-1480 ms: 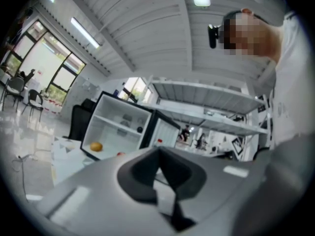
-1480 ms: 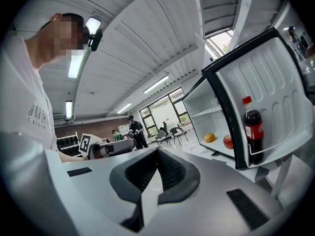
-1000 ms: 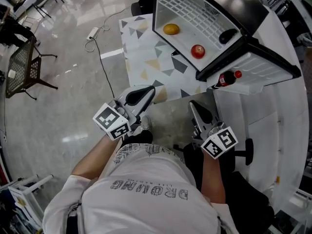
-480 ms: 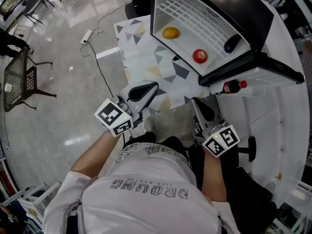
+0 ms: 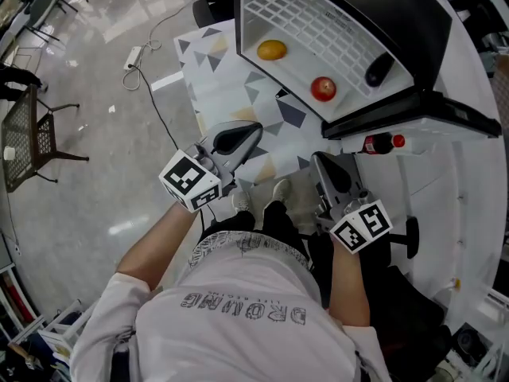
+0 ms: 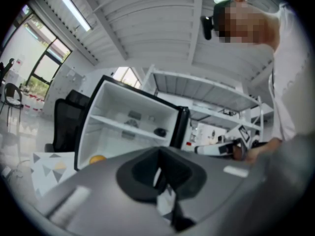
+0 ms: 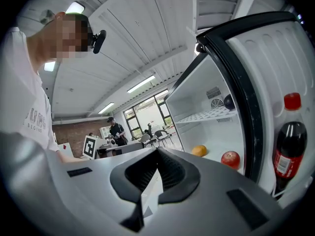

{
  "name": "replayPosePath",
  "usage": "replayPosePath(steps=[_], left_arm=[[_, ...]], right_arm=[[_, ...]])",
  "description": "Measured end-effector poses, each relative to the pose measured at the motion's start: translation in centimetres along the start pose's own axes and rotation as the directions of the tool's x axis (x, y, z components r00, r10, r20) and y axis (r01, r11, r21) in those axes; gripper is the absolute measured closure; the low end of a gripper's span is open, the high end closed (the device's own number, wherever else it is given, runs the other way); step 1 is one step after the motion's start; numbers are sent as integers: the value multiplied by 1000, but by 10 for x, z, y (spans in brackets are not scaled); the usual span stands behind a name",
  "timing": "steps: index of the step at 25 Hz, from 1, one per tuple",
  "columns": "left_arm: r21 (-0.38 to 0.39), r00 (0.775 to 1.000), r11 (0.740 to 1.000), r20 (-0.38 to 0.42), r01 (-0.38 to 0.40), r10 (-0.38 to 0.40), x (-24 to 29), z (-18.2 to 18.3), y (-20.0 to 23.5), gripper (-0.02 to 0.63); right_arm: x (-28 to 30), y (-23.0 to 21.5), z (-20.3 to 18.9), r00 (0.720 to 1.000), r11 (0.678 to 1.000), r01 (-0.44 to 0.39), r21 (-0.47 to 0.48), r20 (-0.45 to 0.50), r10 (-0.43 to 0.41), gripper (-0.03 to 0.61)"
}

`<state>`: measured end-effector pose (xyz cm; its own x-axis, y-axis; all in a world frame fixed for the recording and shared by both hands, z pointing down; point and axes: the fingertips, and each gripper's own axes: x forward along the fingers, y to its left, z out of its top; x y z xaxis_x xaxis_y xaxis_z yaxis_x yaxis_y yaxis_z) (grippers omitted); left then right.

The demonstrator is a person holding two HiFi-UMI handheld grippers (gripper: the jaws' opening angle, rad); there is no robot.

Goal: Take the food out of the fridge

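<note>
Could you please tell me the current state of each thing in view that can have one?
Fridge: door open.
Orange: lying on the fridge floor, not held.
Apple: lying on the fridge floor, apart from the orange.
Dark round item: resting on the wire shelf.
Bottle: upright in the door shelf, red cap on.
Left gripper: shut, empty.
Right gripper: shut, empty.

Orange (image 5: 272, 49) and red apple (image 5: 323, 88) lie inside open fridge (image 5: 298, 64).

Glossy wht plastic fridge (image 5: 296, 70) w/ wire shelf (image 5: 302, 18); shiny smooth floor (image 5: 95, 181)
</note>
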<state>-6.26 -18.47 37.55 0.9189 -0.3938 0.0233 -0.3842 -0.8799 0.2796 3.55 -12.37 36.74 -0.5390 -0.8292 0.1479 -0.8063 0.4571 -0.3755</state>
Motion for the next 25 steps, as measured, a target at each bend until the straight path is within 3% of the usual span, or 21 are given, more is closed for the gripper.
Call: replayPosePath(steps=[14, 25], left_arm=[[62, 995, 998, -101, 19, -12, 102, -33, 16, 603], [106, 982, 993, -185, 47, -26, 161, -67, 36, 575]], right_arm=[[1, -59, 6, 1000, 1000, -27, 11, 2, 27, 583], [14, -89, -6, 1000, 1000, 2, 18, -11, -1, 583]])
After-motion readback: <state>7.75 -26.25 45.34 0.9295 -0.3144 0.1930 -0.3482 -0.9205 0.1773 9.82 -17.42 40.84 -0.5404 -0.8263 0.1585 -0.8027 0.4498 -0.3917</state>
